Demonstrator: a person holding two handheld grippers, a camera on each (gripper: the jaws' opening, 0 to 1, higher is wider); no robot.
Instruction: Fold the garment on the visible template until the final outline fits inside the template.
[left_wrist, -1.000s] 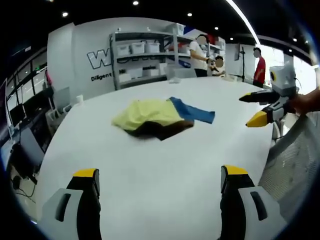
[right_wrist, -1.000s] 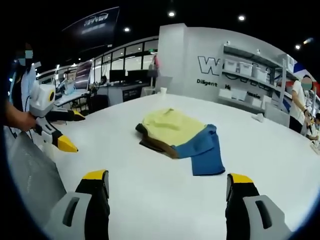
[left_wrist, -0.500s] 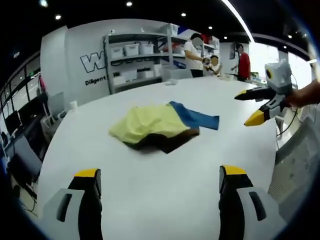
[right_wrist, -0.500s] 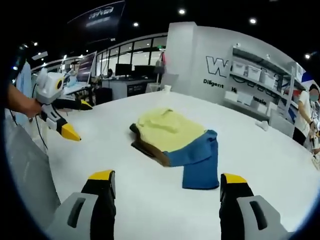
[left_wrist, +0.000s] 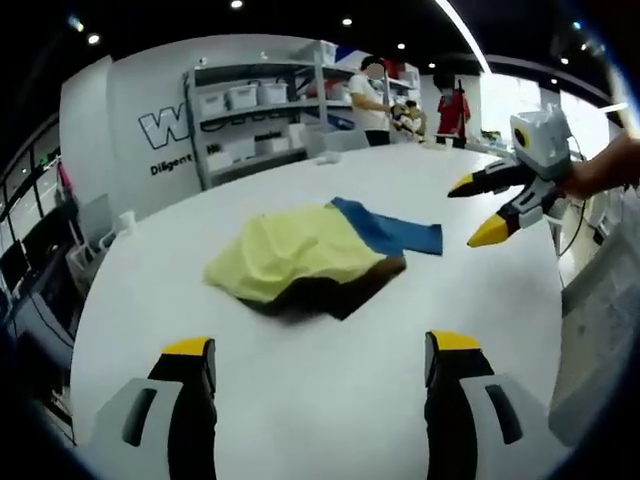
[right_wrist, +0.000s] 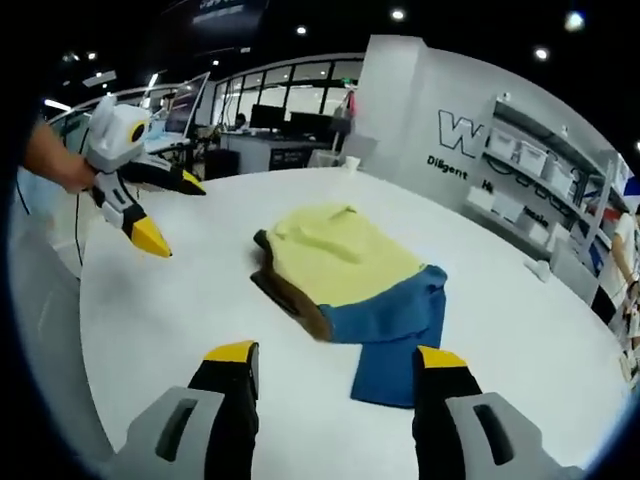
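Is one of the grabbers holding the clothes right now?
No, both the left gripper and the right gripper are open above the white table, apart from the clothes.

Ahead of your jaws, the garment's (left_wrist: 300, 262) brown layer lies mostly hidden under the yellow; the wall lettering (left_wrist: 165, 128) is cut off by shelving (left_wrist: 262, 110).

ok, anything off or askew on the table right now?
Yes: the garment lies crumpled in a heap on the white table, yellow over brown and blue layers, not flat. No template outline can be made out. Both hand-held grippers, left and right, are open and empty.
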